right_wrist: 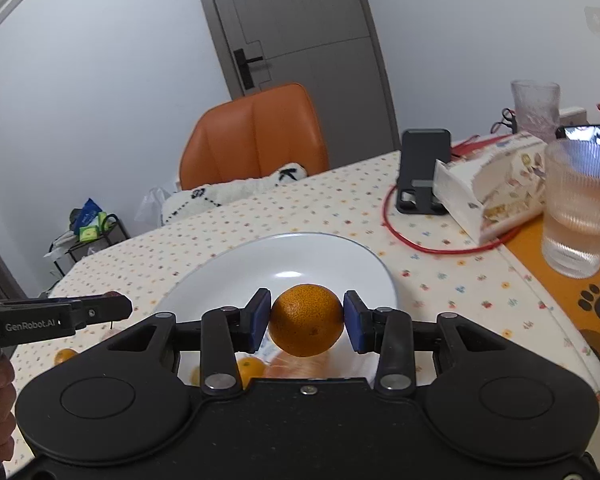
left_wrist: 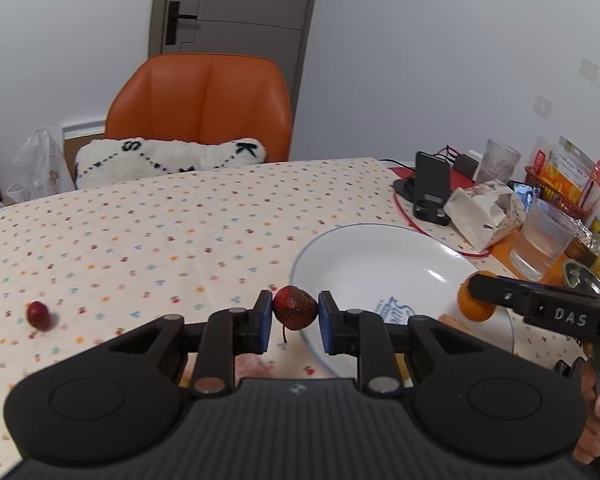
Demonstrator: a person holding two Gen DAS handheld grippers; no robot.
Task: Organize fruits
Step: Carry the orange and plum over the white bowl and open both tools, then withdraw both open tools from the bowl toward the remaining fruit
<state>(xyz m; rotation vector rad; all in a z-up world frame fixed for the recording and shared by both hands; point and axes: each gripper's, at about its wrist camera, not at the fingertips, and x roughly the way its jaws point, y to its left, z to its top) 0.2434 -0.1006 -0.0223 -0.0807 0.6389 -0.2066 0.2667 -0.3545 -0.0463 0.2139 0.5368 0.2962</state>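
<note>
Two fruits are held above the table at once, each in its own gripper, and both close to the white plate [left_wrist: 380, 256], which serves as the landmark. The left gripper [left_wrist: 295, 312] is clamped on a dark red strawberry [left_wrist: 295, 307], its blue pads pressing the fruit's two sides, and it hangs at the plate's near-left rim, with the stem dangling below. The right gripper [right_wrist: 307, 320] is closed around an orange [right_wrist: 306, 319], held over the near part of the plate; from the left wrist view the same orange shows at the plate's near-right edge. The plate's far half looks bare, though at least one small orange [right_wrist: 251, 369] lies at its near edge, partly hidden behind the right gripper. Another small orange [right_wrist: 65, 356] sits on the dotted tablecloth [left_wrist: 140, 232] just off the plate's near-left side, and a second strawberry [left_wrist: 38, 314] lies well to the left of the plate. I judge the step in hand to be the carry-and-place stage: both fruits are picked and ready to be set down. The next move likely calls for lowering each fruit into the plate's dish before the jaws release, gently with the soft strawberry, and keeping the two grippers from colliding over the plate. The loose fruits would then remain to be collected.
</note>
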